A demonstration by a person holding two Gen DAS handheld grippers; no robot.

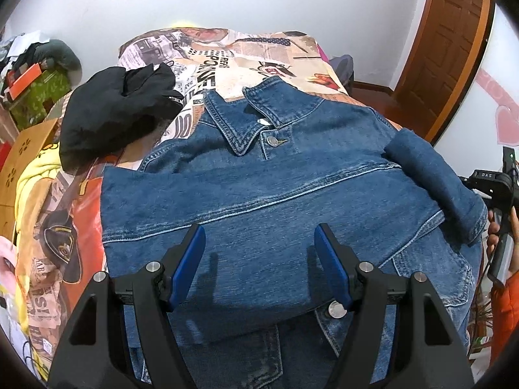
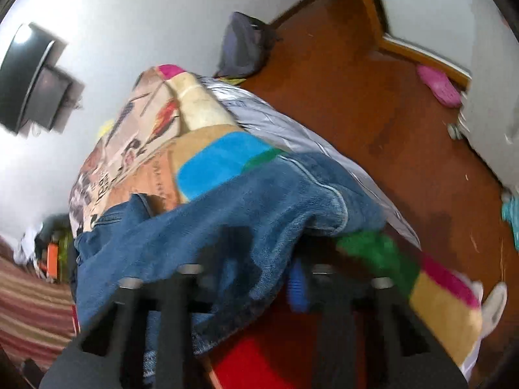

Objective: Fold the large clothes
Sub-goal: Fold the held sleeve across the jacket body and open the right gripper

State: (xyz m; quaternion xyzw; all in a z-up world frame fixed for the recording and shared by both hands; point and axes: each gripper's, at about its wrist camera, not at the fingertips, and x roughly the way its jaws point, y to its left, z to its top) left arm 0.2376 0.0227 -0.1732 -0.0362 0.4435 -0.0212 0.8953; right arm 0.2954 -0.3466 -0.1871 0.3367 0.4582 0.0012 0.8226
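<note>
Left wrist view: denim jacket (image 1: 259, 188) spread collar-up on a printed bedspread (image 1: 227, 52), one side folded across its front; black garment (image 1: 120, 110) beside the collar. Left gripper (image 1: 259, 259) above the jacket, fingers wide apart, holding nothing. Right gripper (image 2: 246, 278) blurred under jacket cloth (image 2: 227, 214); finger state cannot be told.

The right gripper (image 2: 259, 278) sits low at the bed's edge, denim jacket (image 2: 227, 214) draped over its left finger (the picture is blurred, so its grip cannot be read). A patchwork blanket (image 2: 214, 159) covers the bed; a pink slipper (image 2: 438, 86) lies on the floor (image 2: 373, 97).
</note>
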